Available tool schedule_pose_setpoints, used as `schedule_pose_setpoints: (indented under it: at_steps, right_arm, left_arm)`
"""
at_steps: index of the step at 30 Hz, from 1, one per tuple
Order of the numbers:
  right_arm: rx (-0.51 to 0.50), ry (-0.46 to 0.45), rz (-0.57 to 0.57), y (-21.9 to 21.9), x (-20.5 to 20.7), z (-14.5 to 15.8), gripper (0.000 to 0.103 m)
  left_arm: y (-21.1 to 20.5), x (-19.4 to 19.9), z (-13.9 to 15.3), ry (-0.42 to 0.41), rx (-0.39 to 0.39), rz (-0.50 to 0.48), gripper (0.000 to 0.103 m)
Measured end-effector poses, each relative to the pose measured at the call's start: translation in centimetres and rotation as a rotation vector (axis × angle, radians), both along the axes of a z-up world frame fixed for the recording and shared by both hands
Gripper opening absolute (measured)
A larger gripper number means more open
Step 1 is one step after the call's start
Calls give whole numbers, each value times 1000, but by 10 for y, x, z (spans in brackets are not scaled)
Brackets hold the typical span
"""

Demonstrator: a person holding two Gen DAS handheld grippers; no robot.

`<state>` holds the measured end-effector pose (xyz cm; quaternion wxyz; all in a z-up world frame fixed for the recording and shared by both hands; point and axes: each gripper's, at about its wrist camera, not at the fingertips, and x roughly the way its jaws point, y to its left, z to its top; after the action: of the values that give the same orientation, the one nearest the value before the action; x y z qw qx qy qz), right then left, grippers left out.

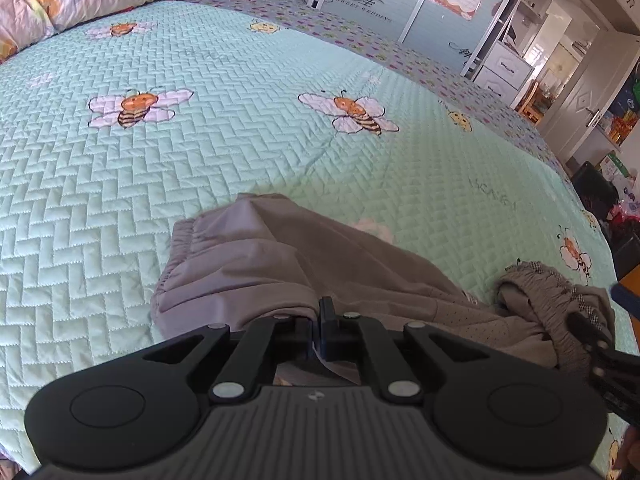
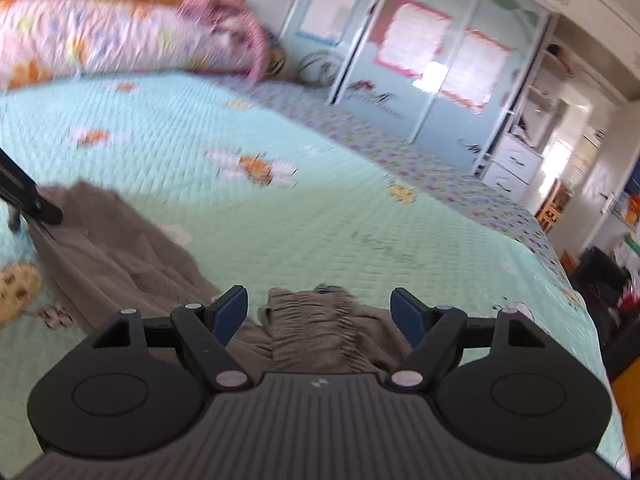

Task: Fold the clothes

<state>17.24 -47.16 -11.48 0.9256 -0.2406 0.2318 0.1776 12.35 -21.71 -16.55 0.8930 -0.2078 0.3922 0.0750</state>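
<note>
The garment [image 1: 280,272] is a pair of grey-brown trousers or shorts, and it lies crumpled on the green quilted bed [image 1: 200,140], directly in front of both tongs. The left tongs [image 1: 318,320] are fully closed, and a fold of the thin cloth seems to be pinched between their tips, so that the fabric rises a little toward them and makes a soft ridge. The right tongs [image 2: 320,316] stand wide open with nothing pressed between the blue pads [image 2: 228,312]; the gathered elastic waistband [image 2: 316,320] lies just under and between them, not yet touched as far as I can see. I judge that the cloth is light, very soft and without any stiffness: it will hang and fold under its own weight, and a part that is not held will slide and wrinkle on the quilt. It is not fragile, and it looks matte, not slippery, so a firm pinch should keep it. The best place to take hold is the waistband, because the elastic gathering is thicker than the single layer and gives the pads something to bite on. One section beside the left tongs appears perforated, like mesh lining, and I would avoid to grip only this thin layer, since it may pull out from the rest. With both waistband ends held, the garment can be lifted and spread flat.
</note>
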Motion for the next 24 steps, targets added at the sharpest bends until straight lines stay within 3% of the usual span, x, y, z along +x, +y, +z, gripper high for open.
schedule_pose_setpoints:
  at_steps: [4,7,9,10,12,16,19,21,24]
  right_arm:
    - [-116,45,-25,15,7,-25,79]
    - [-147,48,-50,10,4,-35,79]
    - [-150,50,-64,3,0,-41,73]
    - [-142,54,-72,-1,-1,-42,59]
    - [-94,85,-87,-10,4,-42,50]
    - [111,36,-115,-30,3,-12,39]
    - [359,-13,-221,-70,4,31,26]
    - [492,-38,-319,-106,5,51,23]
    - [642,-19,-459,-162,2,53,23]
  left_arm:
    - [1,0,-4,10,-3,-8,2]
    - [-1,0,-4,6,10,-18,2]
    - [-2,0,-5,9,16,-23,2]
    - [-3,0,-7,12,17,-24,2]
    - [-3,0,-9,23,20,-27,2]
    - [-2,-2,-10,40,29,-30,2]
    - [-3,-1,-7,40,37,-40,2]
    - [-6,0,-5,36,47,-54,3]
    - [-14,0,-4,31,55,-83,3]
